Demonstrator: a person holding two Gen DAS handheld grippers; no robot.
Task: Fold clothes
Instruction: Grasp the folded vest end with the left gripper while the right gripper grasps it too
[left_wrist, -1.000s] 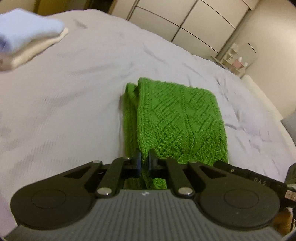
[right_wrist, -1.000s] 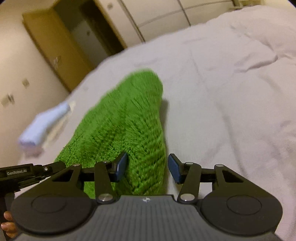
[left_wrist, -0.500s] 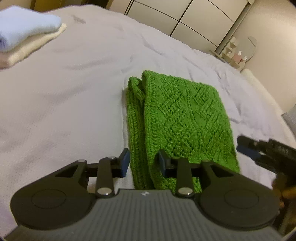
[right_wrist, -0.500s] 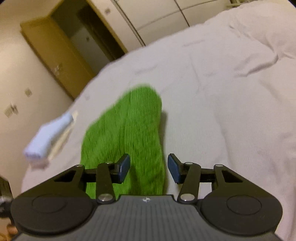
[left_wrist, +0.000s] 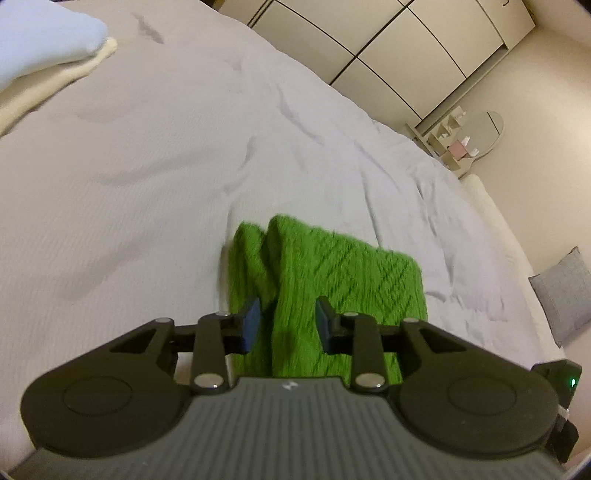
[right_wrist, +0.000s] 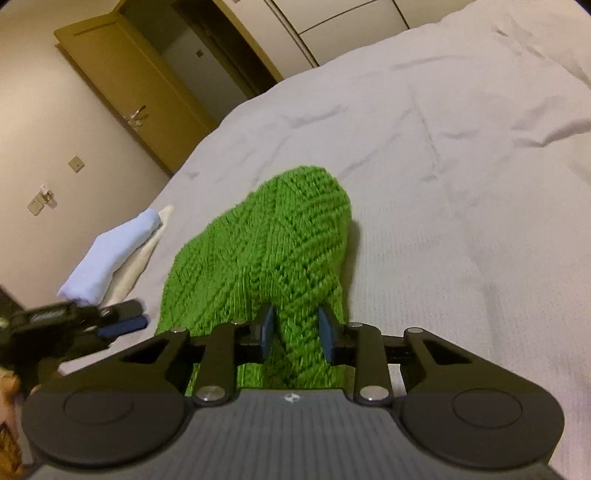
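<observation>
Green knit garment (left_wrist: 325, 280) lay folded on the bed (left_wrist: 147, 184). Left gripper (left_wrist: 286, 321) stood partly open astride its near edge; right gripper (right_wrist: 295, 330) was closing around a ridge. Only the right view showed the door (right_wrist: 122, 88); only the left, the cushion (left_wrist: 561, 295).

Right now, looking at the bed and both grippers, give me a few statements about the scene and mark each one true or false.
1. The green knit lies on the bed. True.
2. The stack has a light blue piece on a cream one. True.
3. The left gripper is clamped shut with nothing in front of it. False: its jaws stand apart with the green knit's near end between them.
4. The right gripper is over the blue piece. False: it is at the green knit, jaws closing with knit between them.
5. The door is white. False: it is brown wood.
</observation>
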